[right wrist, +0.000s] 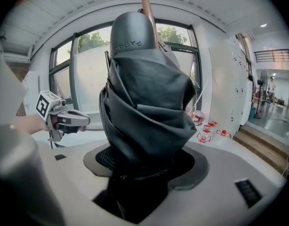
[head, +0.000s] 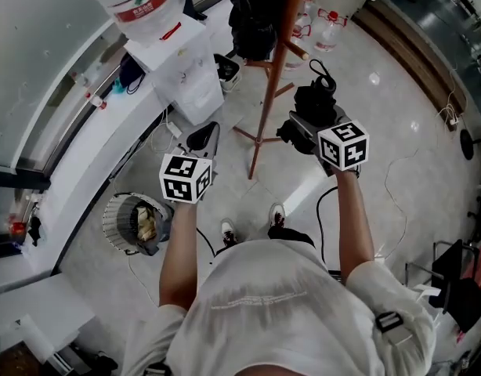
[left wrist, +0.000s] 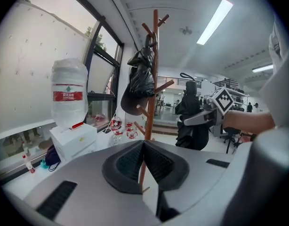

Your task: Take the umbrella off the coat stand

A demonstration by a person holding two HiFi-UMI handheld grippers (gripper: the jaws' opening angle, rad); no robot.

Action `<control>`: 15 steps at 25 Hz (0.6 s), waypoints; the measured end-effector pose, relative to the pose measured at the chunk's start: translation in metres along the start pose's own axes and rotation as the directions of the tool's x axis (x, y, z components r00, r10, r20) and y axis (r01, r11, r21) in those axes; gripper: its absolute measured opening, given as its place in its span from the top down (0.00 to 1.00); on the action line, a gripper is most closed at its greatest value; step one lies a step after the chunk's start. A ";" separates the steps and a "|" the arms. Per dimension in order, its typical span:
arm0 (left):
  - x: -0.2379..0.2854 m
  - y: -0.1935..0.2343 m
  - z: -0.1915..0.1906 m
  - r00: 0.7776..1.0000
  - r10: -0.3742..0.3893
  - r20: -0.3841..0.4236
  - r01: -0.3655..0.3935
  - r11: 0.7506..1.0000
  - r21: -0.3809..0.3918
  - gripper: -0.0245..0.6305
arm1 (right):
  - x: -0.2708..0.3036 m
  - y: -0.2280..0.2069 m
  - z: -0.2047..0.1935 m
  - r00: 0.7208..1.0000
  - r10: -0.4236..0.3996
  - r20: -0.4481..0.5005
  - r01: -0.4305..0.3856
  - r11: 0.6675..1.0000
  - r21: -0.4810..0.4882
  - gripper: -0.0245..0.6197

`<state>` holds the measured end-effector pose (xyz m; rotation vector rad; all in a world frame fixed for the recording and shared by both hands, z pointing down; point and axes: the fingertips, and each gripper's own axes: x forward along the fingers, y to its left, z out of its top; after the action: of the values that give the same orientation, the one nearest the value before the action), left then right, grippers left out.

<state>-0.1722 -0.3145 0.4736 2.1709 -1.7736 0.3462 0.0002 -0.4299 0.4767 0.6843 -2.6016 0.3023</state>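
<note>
A black folded umbrella (right wrist: pixel 144 102) with a grey handle (right wrist: pixel 131 29) stands between the jaws of my right gripper (right wrist: pixel 144 161), which is shut on its lower part. From the head view, the umbrella (head: pixel 315 100) and right gripper (head: pixel 297 131) hang in the air just right of the wooden coat stand (head: pixel 265 92), apart from its pegs. My left gripper (head: pixel 207 131) is left of the stand's pole. Its pads meet at the tips with nothing between them (left wrist: pixel 143 145). The left gripper view shows the stand (left wrist: pixel 155 55) ahead and the umbrella (left wrist: pixel 191 126) to its right.
A black bag (left wrist: pixel 140 76) and a dark cap hang on the stand. A water dispenser with a big bottle (head: pixel 146 6) is at the left by the window ledge. A wire waste basket (head: pixel 135 224) sits by my left foot. Bottles (head: pixel 327 30) and cables lie on the floor.
</note>
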 end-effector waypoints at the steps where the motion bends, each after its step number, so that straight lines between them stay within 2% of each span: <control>1: 0.001 -0.001 0.005 1.000 -0.014 0.008 0.014 1.000 0.009 0.94 | -0.007 0.002 0.002 1.000 -0.012 0.006 0.012 1.000 -0.004 0.49; 8: 0.007 -0.018 0.038 0.990 -0.126 0.066 0.121 0.989 0.081 0.94 | -0.057 0.015 0.008 0.993 -0.112 0.032 0.112 0.994 0.009 0.49; 15: 0.005 -0.046 0.062 0.965 -0.243 0.099 0.226 0.961 0.159 0.94 | -0.110 0.029 0.003 0.970 -0.236 0.065 0.231 0.970 0.075 0.49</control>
<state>-0.1269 -0.3347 0.4142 2.5221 -1.5670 0.3048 0.0709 -0.3606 0.4209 1.0336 -2.5542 0.2968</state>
